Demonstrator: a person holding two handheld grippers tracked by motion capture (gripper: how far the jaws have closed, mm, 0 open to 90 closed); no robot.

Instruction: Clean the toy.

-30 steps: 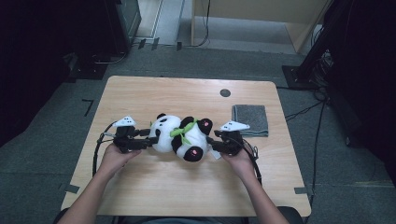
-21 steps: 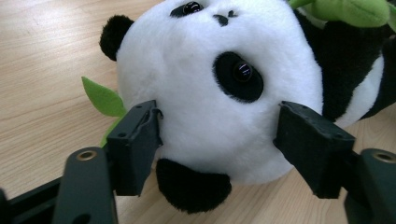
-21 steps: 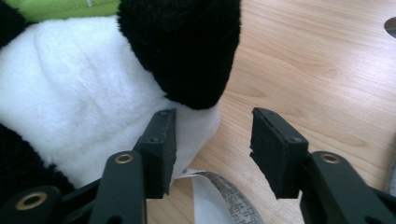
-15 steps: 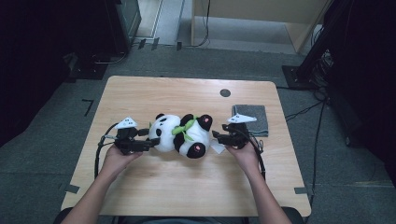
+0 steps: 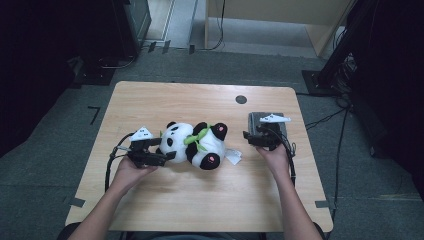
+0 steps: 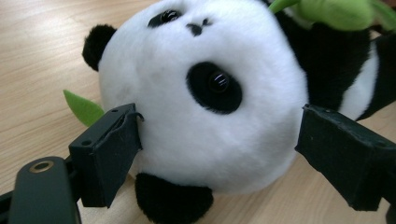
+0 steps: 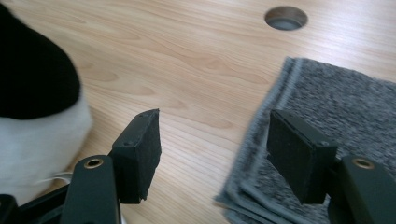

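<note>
Black left gripper [image 6: 210, 154] opening around panda [image 6: 205, 93].

1. The tabletop [image 5: 200, 102] is pale wood grain with rounded corners and a round cable hole [image 5: 241, 99] near its far edge.
2. Grey carpet [image 5: 65, 130] covers the floor around it, with small dark tape marks [image 5: 94, 113] beside the left edge.
3. Beyond the far edge stands light wooden furniture [image 5: 280, 17], a cable hanging down in front of it.
4. Dark equipment [image 5: 131, 22] stands at the far left, and a black stand with a base plate [image 5: 320, 80] at the far right.
5. Cables [image 5: 325, 119] trail across the carpet on the right.
6. Light falls evenly; both outer sides lie in deep shadow.
</note>
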